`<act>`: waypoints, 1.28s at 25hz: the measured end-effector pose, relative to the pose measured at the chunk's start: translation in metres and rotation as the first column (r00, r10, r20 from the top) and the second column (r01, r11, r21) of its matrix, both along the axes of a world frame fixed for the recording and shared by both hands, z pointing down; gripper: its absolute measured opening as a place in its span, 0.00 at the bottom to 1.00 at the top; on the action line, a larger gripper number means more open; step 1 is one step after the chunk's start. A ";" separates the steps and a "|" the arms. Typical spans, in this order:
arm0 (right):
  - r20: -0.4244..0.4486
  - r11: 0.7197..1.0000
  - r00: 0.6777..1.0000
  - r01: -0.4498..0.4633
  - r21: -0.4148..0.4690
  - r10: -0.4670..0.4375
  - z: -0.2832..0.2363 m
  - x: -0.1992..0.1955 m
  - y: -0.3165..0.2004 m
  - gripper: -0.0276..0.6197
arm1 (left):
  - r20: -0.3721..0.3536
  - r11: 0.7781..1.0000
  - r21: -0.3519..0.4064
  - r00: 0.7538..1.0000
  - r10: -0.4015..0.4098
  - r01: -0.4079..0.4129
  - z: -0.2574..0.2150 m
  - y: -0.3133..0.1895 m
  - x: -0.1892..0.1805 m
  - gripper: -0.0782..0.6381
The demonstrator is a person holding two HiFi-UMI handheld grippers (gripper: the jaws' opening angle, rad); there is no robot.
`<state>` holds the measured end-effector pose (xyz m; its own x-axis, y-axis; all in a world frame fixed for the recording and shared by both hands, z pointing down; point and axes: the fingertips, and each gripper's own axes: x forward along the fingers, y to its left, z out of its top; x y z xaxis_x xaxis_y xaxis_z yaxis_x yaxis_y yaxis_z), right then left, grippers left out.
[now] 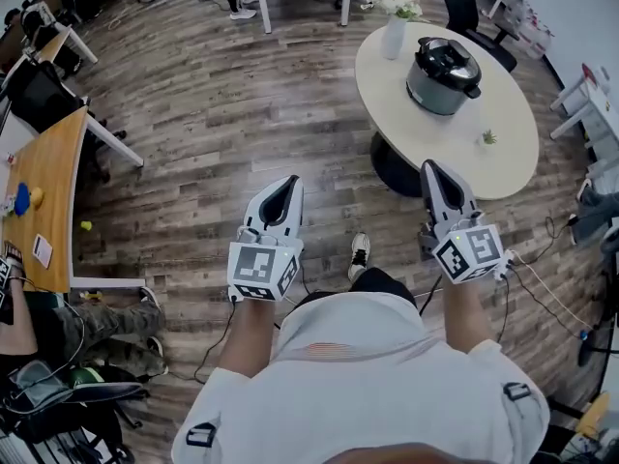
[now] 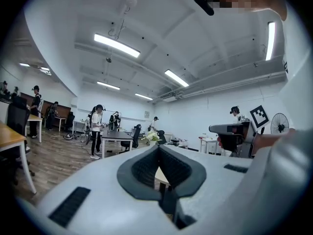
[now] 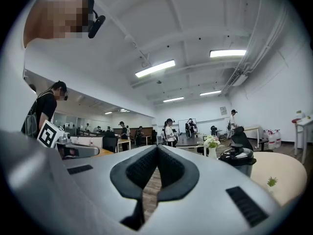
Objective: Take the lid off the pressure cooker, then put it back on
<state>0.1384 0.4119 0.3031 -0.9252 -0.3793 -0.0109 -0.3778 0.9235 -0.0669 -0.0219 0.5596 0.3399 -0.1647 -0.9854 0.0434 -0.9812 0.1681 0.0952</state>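
**Closed and empty, well short of the cooker**

Nearest, side by side over the wood-plank floor (image 1: 222, 114): left gripper (image 1: 283, 189) and right gripper (image 1: 434, 177), smooth grey shells with ribbed black pads, tips pressed together on nothing. Farther on, atop a round cream table (image 1: 508, 153): the pressure cooker (image 1: 435, 90), a squat metal drum, black handled lid (image 1: 448, 61) seated on it, well apart from both tools. Beside it, a white vase (image 1: 393, 39) and a tiny green plant (image 1: 488, 138). Dark table pedestal mostly hidden under the top; cooker's markings too small to make out.

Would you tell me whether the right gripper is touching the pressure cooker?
Apart. In the head view, a stretch of bare table shows between the right gripper and the pressure cooker.
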 end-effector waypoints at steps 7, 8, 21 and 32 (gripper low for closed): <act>0.022 0.999 0.999 0.029 -0.024 -0.029 0.013 -0.046 -0.071 0.04 | 0.012 1.000 -0.023 1.000 -0.014 0.014 0.005 -0.073 -0.043 0.12; 0.025 0.999 0.999 0.029 -0.025 -0.028 0.014 -0.050 -0.087 0.04 | 0.016 1.000 -0.025 1.000 -0.011 0.012 0.004 -0.091 -0.048 0.12; 0.099 0.983 0.981 -0.156 -0.097 0.165 0.010 -0.025 -0.391 0.04 | 0.094 0.992 -0.064 0.989 0.113 -0.107 -0.020 -0.386 -0.057 0.12; 0.121 0.921 0.919 -0.357 -0.156 0.376 0.038 0.029 -0.505 0.04 | 0.115 0.955 -0.099 0.950 0.291 -0.280 -0.016 -0.548 -0.050 0.12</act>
<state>0.1674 -0.0936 0.3413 -0.7129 -0.6984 -0.0633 -0.6650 0.7019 -0.2553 -0.0714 0.0120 0.3239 0.1138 -0.9861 0.1212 -0.9923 -0.1189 -0.0356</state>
